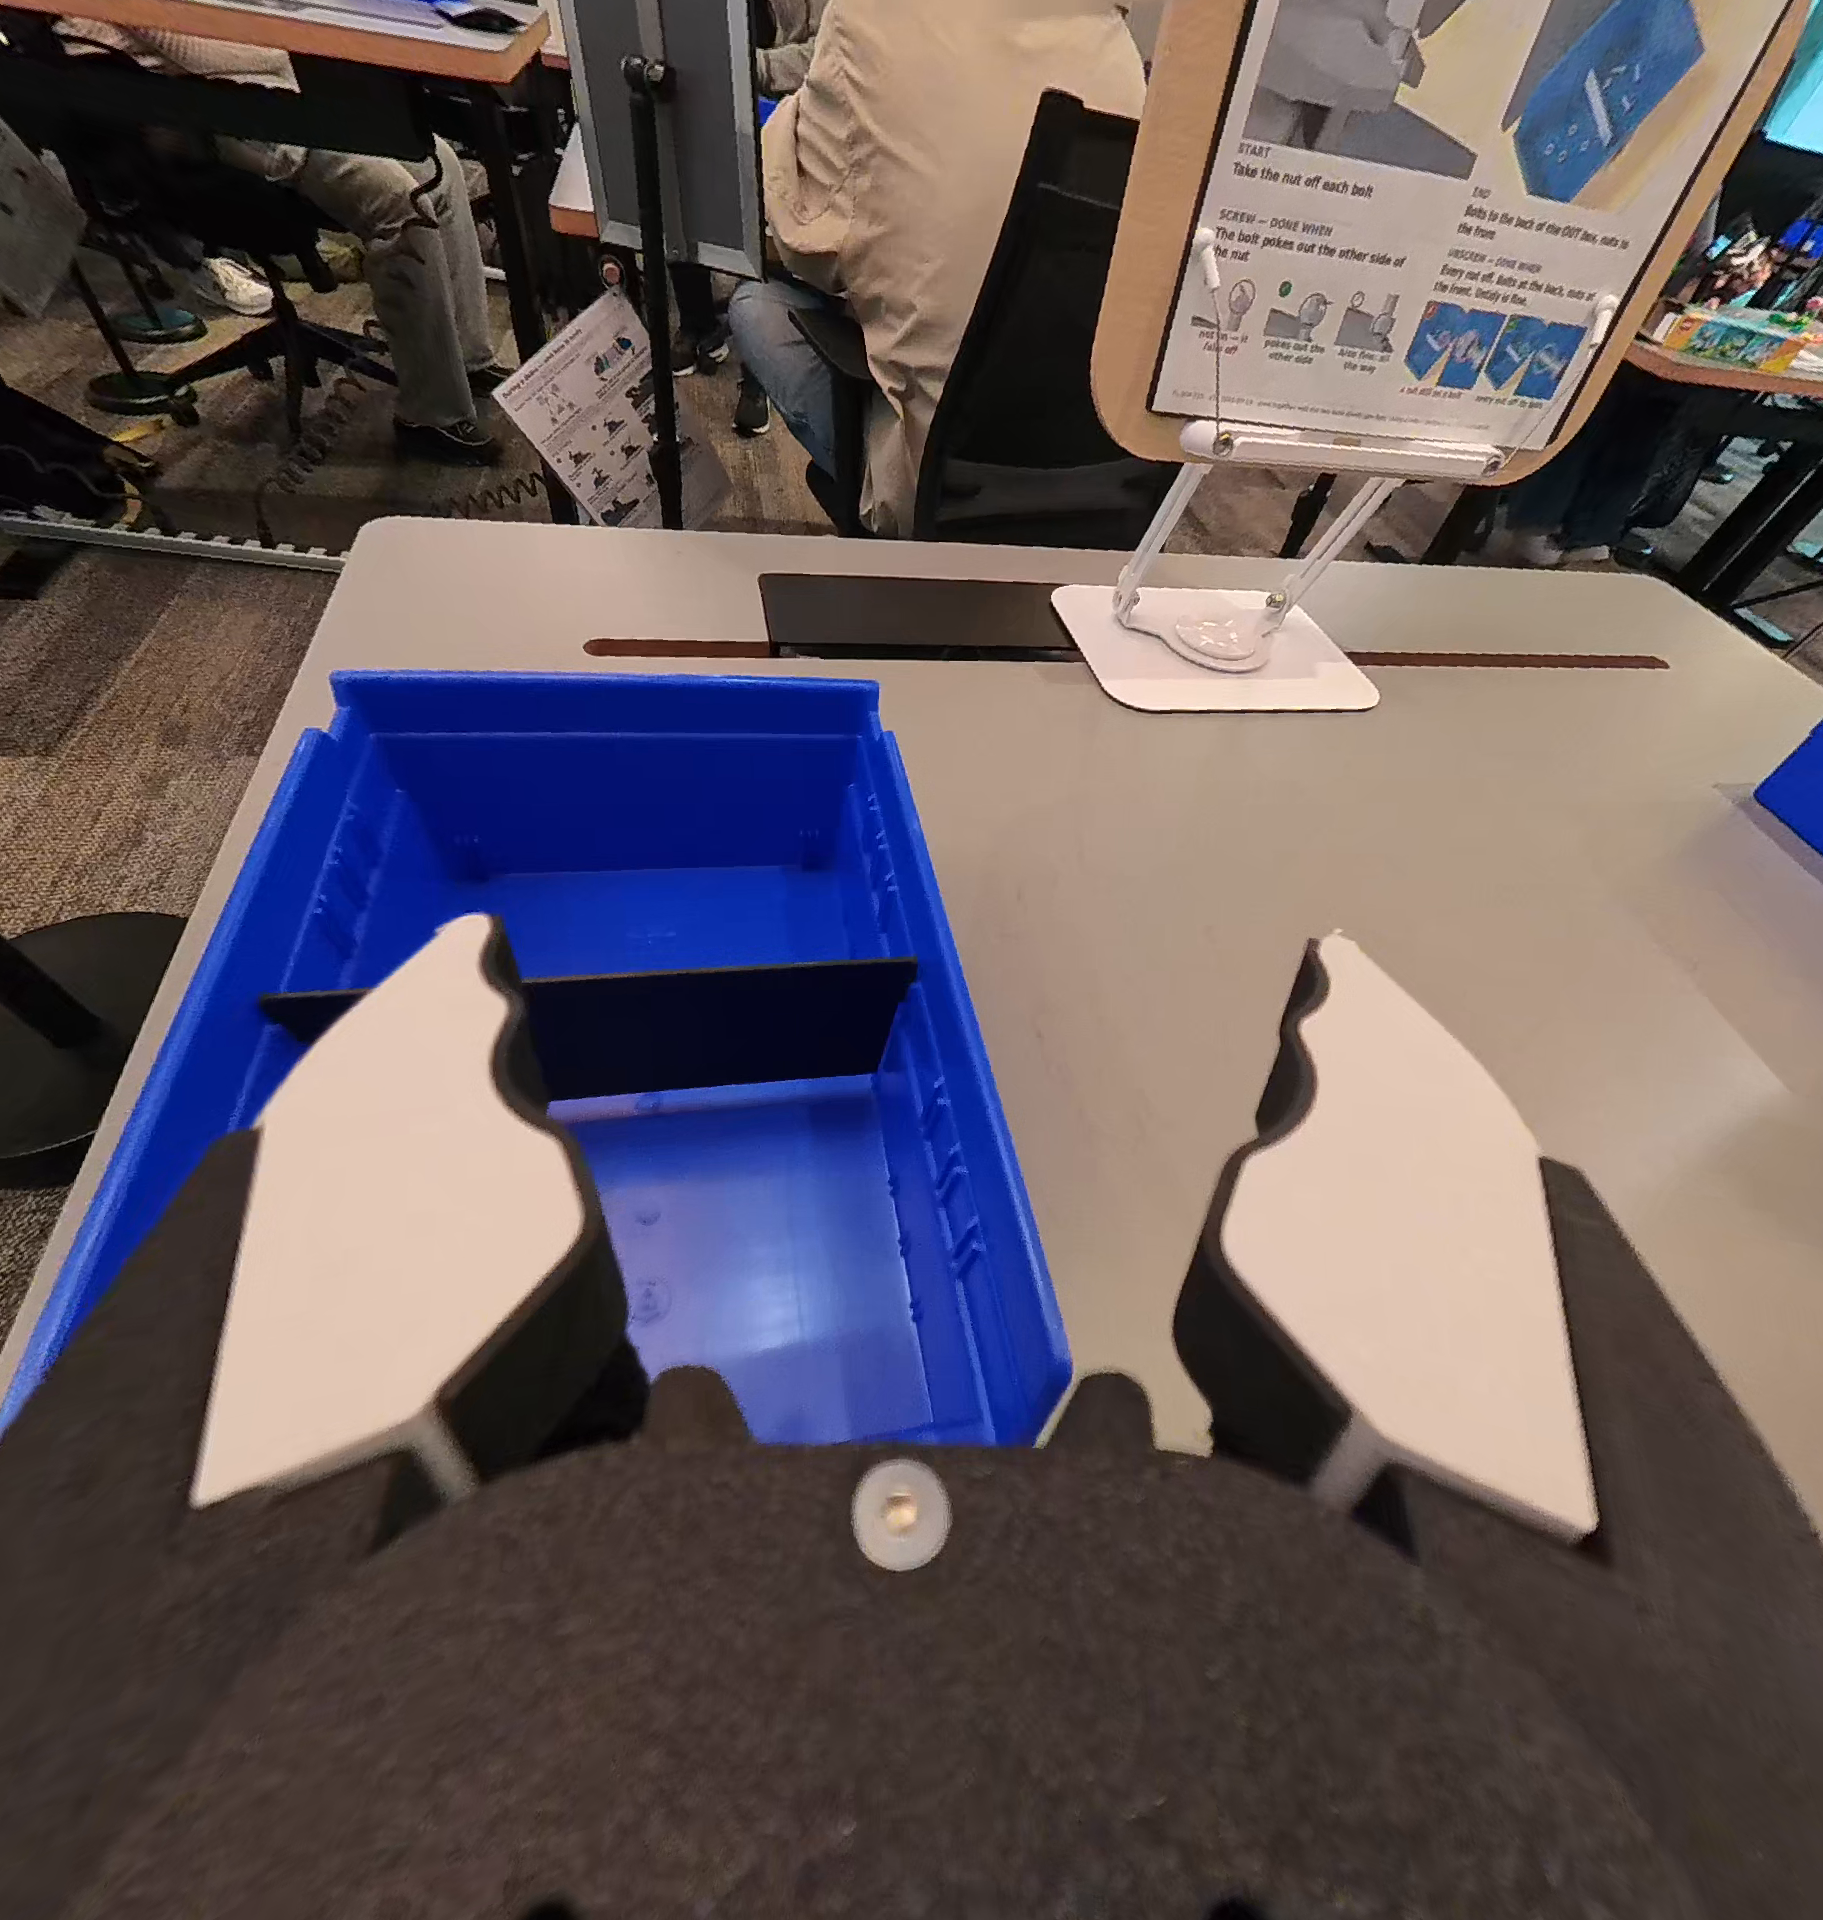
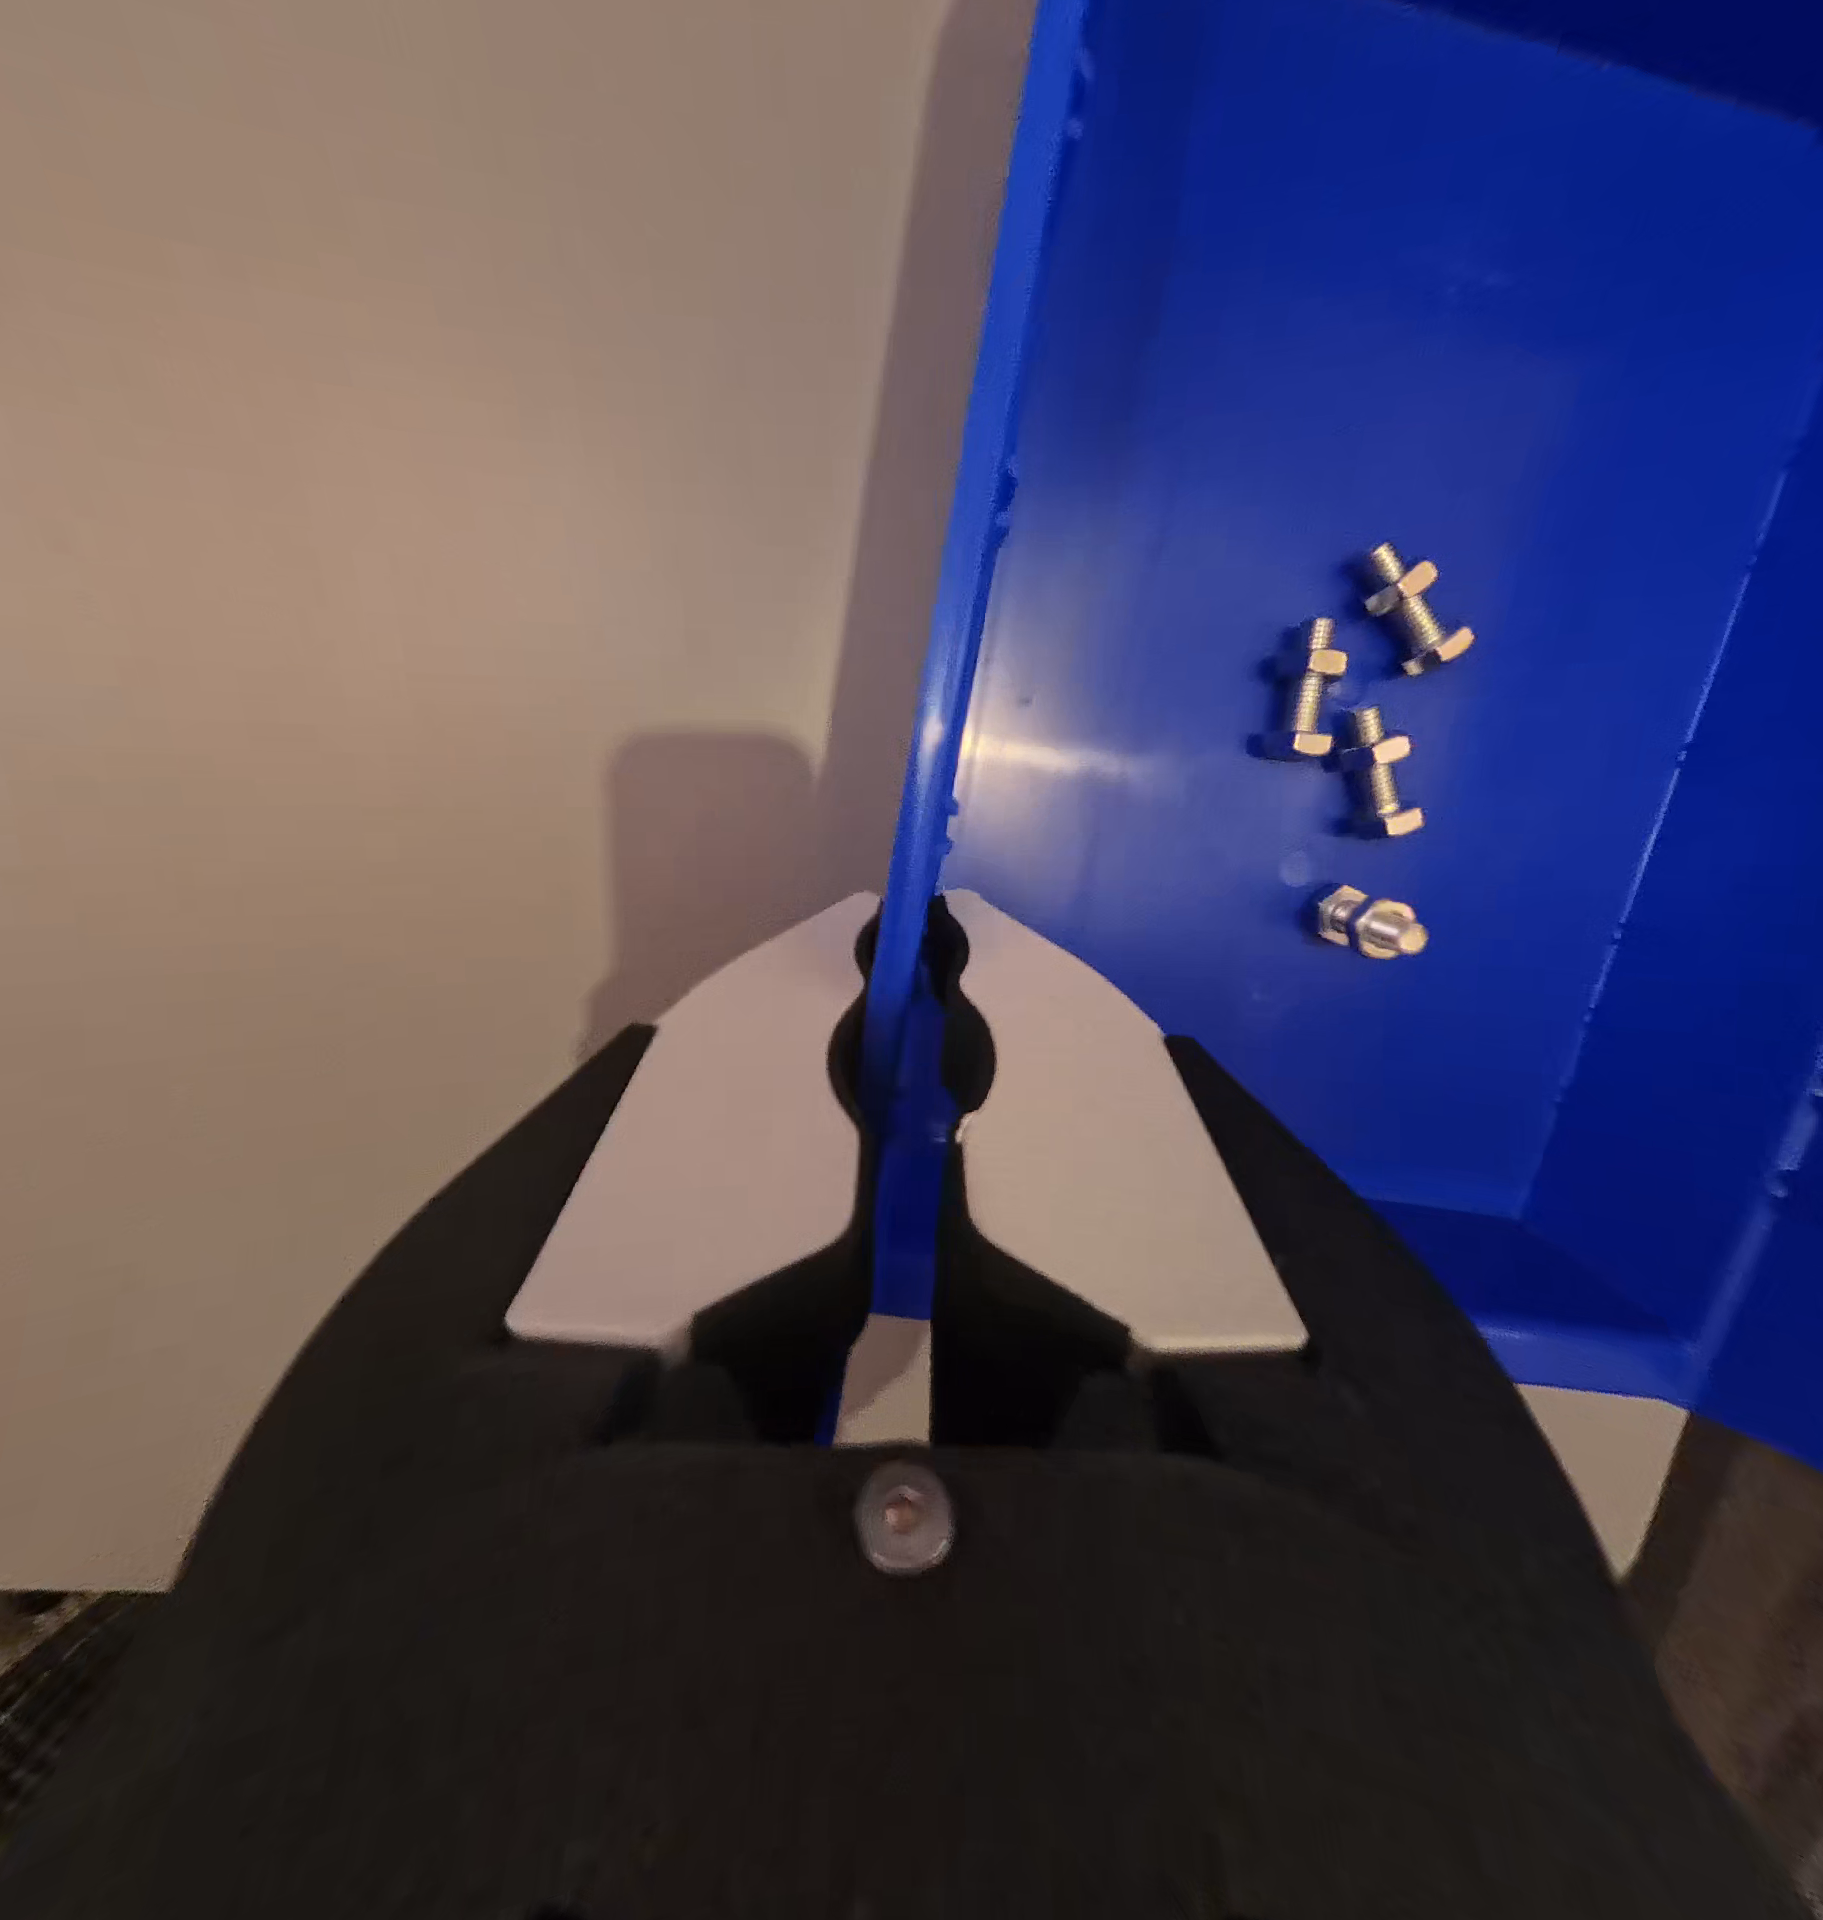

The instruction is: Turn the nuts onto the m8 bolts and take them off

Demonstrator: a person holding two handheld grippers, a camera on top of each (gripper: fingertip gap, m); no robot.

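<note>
The right gripper (image 2: 909, 925) is clamped on the thin side wall of a blue plastic bin (image 2: 1146, 623), one pad on each face. Four silvery bolts (image 2: 1354, 717) with nuts threaded on lie on the bin's smooth floor; its far end is cut off by the frame. The left gripper (image 1: 907, 940) is spread wide and holds nothing, hovering over a second blue bin (image 1: 606, 707) with a black divider (image 1: 720, 1023) on the grey table (image 1: 1250, 935)
</note>
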